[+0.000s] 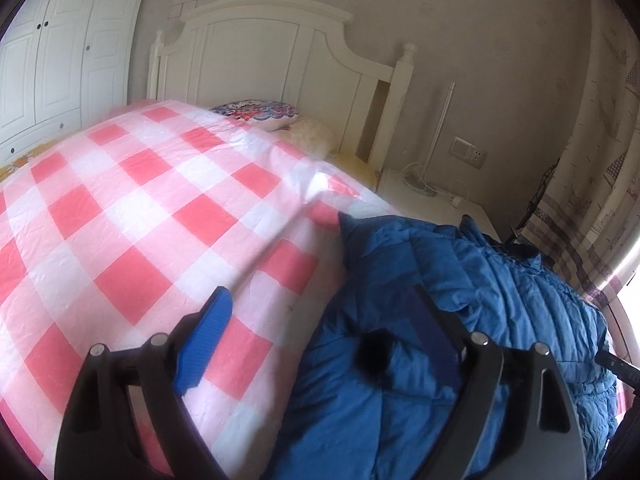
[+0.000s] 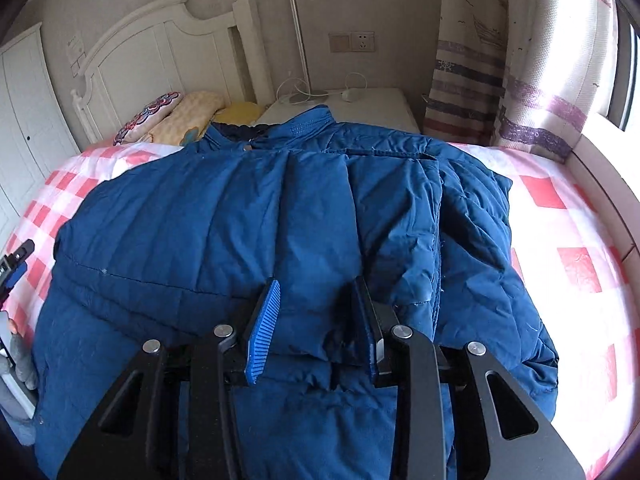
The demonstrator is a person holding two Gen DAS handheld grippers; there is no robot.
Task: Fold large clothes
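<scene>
Jacket: blue quilted jacket (image 2: pixel 224 216) lies on the bed, collar (image 2: pixel 296 126) toward the headboard, partly folded, with a panel laid over its middle and a sleeve bunched along its window side.
Jacket position: it sits on the side of the bed nearest the nightstand and curtain; the left wrist view shows it low and right (image 1: pixel 472 280), with open blanket beside it.
Pompom: dark furry tuft (image 1: pixel 374 350) rests on the jacket between the left tool's fingers.
Left gripper: left gripper (image 1: pixel 320 324) has its fingers spread wide; one blue pad (image 1: pixel 206 340) is over the blanket, the other is over the jacket. Nothing is pinched between them.
Right gripper: right gripper (image 2: pixel 316 320) has its fingers partly spread, one on either side of a raised ridge of jacket fabric. Whether the pads press the fabric cannot be told.
Blanket: pink and white checked blanket (image 1: pixel 132 216) covers the bed under the jacket.
Pillows: patterned pillow (image 2: pixel 148 118) and yellow pillow (image 2: pixel 188 120) lie at the headboard end, just beyond the collar.
Headboard: white wooden headboard (image 1: pixel 280 48) stands against the wall.
Nightstand: white nightstand (image 2: pixel 360 108) beside the bed carries a lamp base and cords.
Surroundings: striped curtain (image 2: pixel 468 80) hangs beside the nightstand; white wardrobe (image 1: pixel 52 48) stands on the far side.
</scene>
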